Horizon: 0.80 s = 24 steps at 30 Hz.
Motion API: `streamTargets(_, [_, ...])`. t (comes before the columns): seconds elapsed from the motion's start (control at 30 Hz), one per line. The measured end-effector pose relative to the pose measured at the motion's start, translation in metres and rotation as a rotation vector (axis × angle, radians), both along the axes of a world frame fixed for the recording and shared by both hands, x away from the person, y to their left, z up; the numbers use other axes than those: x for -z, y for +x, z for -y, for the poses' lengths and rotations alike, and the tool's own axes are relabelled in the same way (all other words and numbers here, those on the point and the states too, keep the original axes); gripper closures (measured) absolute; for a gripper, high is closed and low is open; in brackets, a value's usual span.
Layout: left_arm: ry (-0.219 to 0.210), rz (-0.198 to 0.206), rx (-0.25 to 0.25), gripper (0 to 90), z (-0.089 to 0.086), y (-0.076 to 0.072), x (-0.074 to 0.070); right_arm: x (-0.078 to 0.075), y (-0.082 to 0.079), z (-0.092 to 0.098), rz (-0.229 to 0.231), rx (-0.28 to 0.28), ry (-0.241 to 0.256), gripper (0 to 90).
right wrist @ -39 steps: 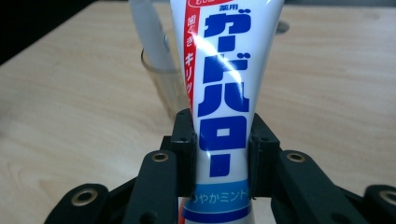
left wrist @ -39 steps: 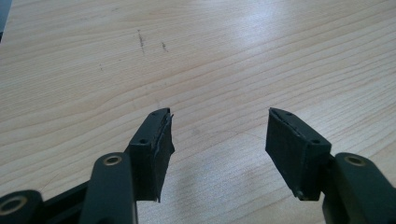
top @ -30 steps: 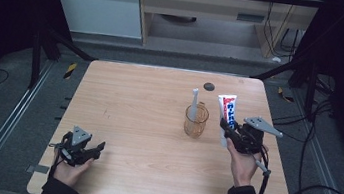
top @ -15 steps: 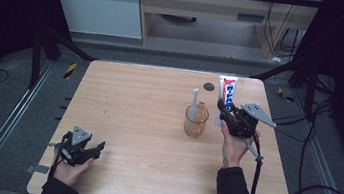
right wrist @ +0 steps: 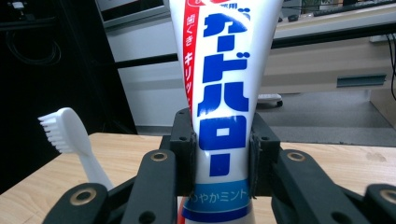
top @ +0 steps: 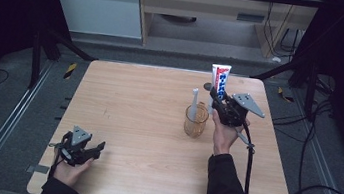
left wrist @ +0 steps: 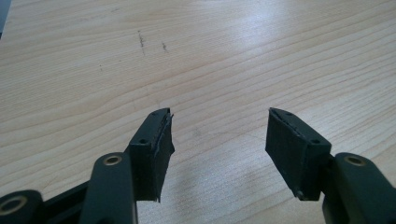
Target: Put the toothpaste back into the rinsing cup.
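Right hand-held gripper (top: 217,97) pinches a toothpaste tube (top: 220,79) low on its body, one jaw pressed against each side, and holds it upright with the flat crimped end on top. In the high view the tube stands above the far right part of the wooden table (top: 147,114), just beside and slightly behind an amber glass cup (top: 195,122). A white toothbrush (top: 193,104) stands in that cup, bristles up.

Compared with a second ago, the right hand has carried the tube farther from the person and raised it, so the tube now sits higher and straighter, just beyond the cup's rim. Judging by this, the tube is likely being brought over to go into the cup next to the toothbrush, but it is not yet inside.

Left hand-held gripper (top: 83,149) rests at the near left corner of the table with its jaws spread wide and nothing between them; it has not moved.

In the right gripper view the tube is white, with large blue Japanese katakana running down it that appear to read "ガードハロー". A red stripe on its left carries white characters, partly cut off. A light blue band at the bottom reads "さわやかミント", meaning fresh mint.
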State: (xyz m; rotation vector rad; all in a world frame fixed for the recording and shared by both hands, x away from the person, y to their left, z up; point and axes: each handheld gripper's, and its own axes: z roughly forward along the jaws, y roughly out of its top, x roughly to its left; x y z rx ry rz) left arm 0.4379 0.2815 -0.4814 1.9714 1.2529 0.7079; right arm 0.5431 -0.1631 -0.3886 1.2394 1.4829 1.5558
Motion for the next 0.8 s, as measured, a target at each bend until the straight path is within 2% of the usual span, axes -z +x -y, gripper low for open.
streamTargets(0.37, [0.000,-0.002,0.000,40.1,0.000,0.000,0.000,0.012,0.015,-0.009,-0.021,-0.015,0.006,69.1])
streamTargets(0.7, [0.002,-0.001,0.003,40.1,0.000,0.000,0.000,0.028,0.018,-0.018,-0.051,-0.032,0.001,68.6])
streamTargets(0.8, [0.001,-0.004,0.004,40.1,0.000,0.000,0.001,0.032,0.020,-0.020,-0.065,-0.035,-0.014,68.4])
